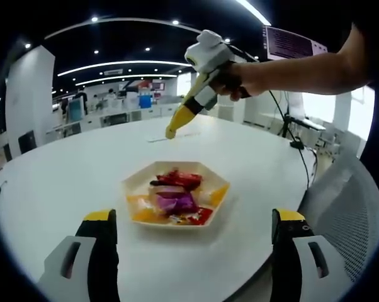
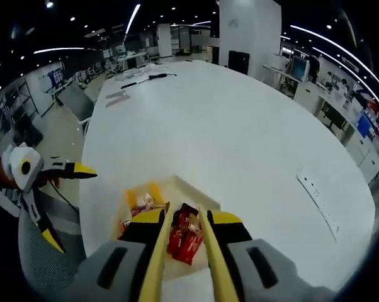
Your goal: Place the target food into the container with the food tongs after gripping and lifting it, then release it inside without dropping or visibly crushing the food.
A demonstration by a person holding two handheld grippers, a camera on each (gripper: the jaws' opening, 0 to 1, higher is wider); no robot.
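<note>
A red-wrapped snack (image 2: pixel 185 238) lies in a pale hexagonal tray (image 1: pixel 134 184) on the white round table (image 1: pixel 63 170), among other wrapped sweets: a purple packet (image 1: pixel 177 201), yellow pieces (image 1: pixel 218 195) and more red wrappers (image 1: pixel 180 178). In the right gripper view the red snack sits directly between the two yellow food tongs (image 2: pixel 186 251) that the right gripper (image 2: pixel 184 234) carries, just ahead of and below that gripper's yellow-tipped jaws. The tong blades run forward side by side with a narrow gap, flanking the packet; whether they touch it cannot be told. The jaws are closed in on the tong handles. The snack's long axis appears to run roughly along the blades, pointing away from the camera into the tray, so a plain squeeze across its short side looks like what the pickup calls for.

The right hand is clearly the nearer one. The left gripper (image 1: pixel 192 229) hangs back at the table's near edge, jaws spread wide and empty, the tray centred well ahead of them. In that view the right gripper appears raised above the table beyond the tray, held in a person's hand (image 1: pixel 240 78).
</note>
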